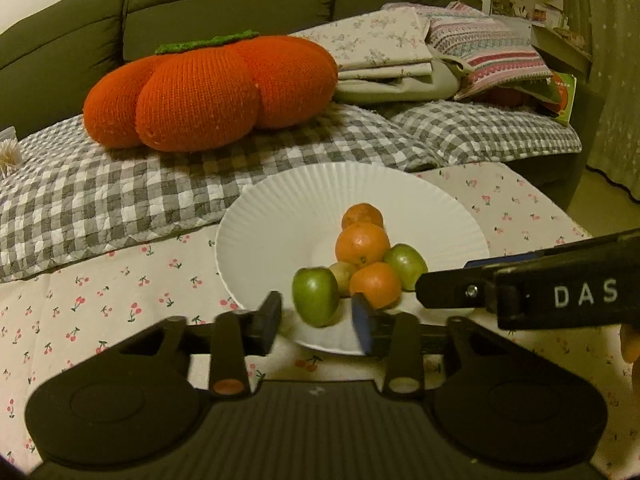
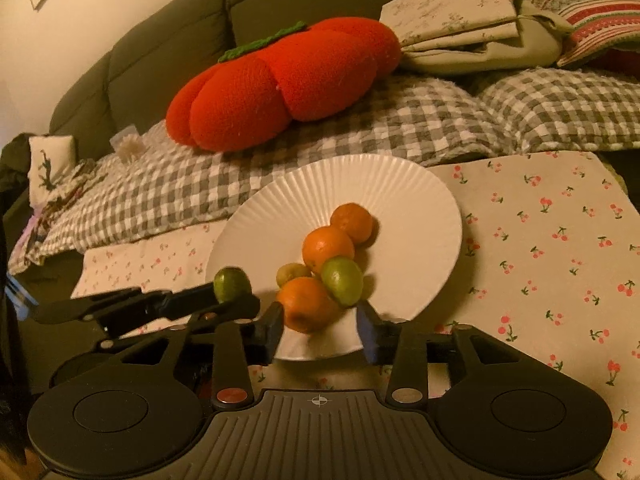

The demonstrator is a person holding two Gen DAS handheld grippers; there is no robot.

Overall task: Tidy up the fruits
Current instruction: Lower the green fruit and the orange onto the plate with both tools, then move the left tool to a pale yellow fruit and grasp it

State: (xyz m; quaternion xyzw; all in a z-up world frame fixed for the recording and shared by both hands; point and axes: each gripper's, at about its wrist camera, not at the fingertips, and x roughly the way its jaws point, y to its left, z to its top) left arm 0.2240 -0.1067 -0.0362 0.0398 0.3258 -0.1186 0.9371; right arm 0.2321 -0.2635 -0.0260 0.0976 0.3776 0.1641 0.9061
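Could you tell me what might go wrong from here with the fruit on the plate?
1. The green fruit sits between the open left gripper fingers near the plate rim; a poor close could nudge it off.
2. The right gripper is close beside the near orange; bumping it could scatter the touching cluster.

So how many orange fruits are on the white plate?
3. The farthest orange sits toward the plate middle, the middle orange just in front of it, and the nearest orange by the front rim. Another could hide behind the pile.
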